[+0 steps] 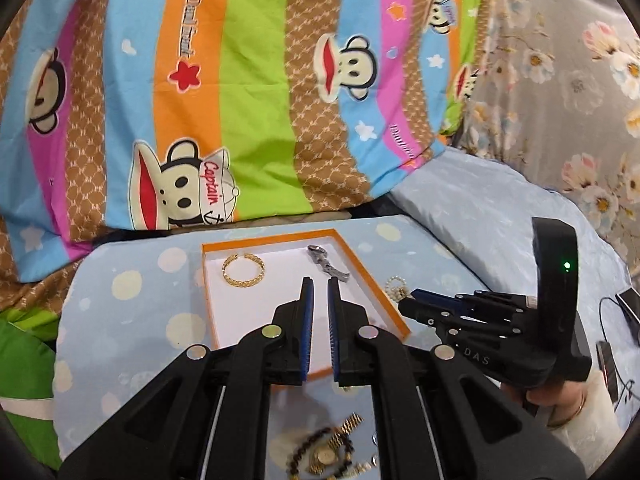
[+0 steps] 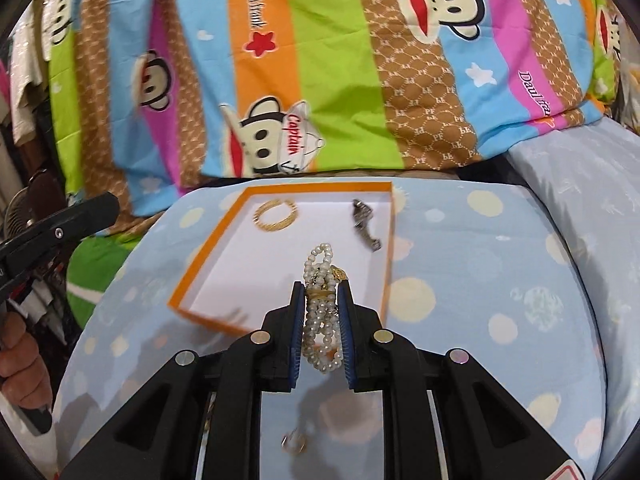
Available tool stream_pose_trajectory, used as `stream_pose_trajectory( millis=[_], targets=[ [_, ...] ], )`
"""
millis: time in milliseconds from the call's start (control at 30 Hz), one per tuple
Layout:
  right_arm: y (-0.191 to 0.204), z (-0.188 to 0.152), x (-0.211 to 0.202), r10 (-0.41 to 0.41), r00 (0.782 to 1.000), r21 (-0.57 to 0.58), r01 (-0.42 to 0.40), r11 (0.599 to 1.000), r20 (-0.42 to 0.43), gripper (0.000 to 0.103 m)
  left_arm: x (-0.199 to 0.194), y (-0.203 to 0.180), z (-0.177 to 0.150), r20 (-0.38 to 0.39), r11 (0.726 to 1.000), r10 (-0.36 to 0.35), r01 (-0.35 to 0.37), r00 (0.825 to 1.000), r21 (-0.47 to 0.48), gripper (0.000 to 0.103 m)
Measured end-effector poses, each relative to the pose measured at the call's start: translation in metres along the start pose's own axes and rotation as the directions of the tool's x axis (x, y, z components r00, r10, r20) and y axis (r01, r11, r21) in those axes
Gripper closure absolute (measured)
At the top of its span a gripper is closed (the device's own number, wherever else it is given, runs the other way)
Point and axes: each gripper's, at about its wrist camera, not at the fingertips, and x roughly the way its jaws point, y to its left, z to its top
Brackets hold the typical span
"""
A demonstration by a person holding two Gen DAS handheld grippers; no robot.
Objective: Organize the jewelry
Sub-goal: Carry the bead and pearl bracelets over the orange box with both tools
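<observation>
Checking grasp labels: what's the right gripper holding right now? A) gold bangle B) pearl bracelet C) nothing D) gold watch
B: in the right wrist view the right gripper has its jaws closed on the pearl bracelet, while the gold bangle lies in the orange-rimmed box and the gold watch lies on the dotted cloth near the left gripper.

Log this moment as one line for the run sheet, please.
right gripper: shut on pearl bracelet, near box edge | left gripper: empty, nearly shut | orange-rimmed box: gold bangle, silver piece
</observation>
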Motion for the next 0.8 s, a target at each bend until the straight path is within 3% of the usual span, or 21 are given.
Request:
stream_pose_trajectory(
  millis=[167,200,233,300,500,667,800],
  targets=[
    [-0.006,-0.008,0.003,0.007,1.0,0.0,-0.007,1.0,-0.001,0.087,0.003,0.003,-0.028,-0.044,0.999,0.019,-0.016,0.999,0.051,0.095],
    [-0.007,-0.01,0.003,0.01,1.0,0.001,-0.01,1.0,-0.003,0.087,0.0,0.004,-0.04,-0.065,0.998,0.025,-0.021,0.998,0.063,0.089],
    [-0.008,-0.011,0.001,0.02,1.0,0.006,-0.02,1.0,-0.006,0.087,-0.001,0.006,-0.055,-0.096,0.997,0.03,-0.024,0.995,0.067,0.071],
    [-0.008,-0.014,-0.002,0.03,1.0,0.01,-0.03,1.0,-0.009,0.087,-0.002,0.011,-0.079,-0.139,0.998,0.033,-0.026,0.99,0.053,0.06],
    [0.007,-0.026,-0.016,0.042,0.999,-0.027,-0.042,0.999,-0.004,0.087,0.015,0.02,-0.131,-0.26,0.995,0.089,-0.074,0.962,0.068,0.061],
    [0.007,-0.031,-0.021,0.047,0.999,-0.023,-0.047,0.999,-0.003,0.087,0.026,0.015,-0.145,-0.301,0.993,0.097,-0.073,0.949,0.089,0.067],
    [0.004,-0.033,-0.019,0.049,0.999,-0.013,-0.049,0.999,-0.008,0.087,0.026,0.007,-0.149,-0.275,0.985,0.14,-0.105,0.951,0.139,0.074]
  ],
)
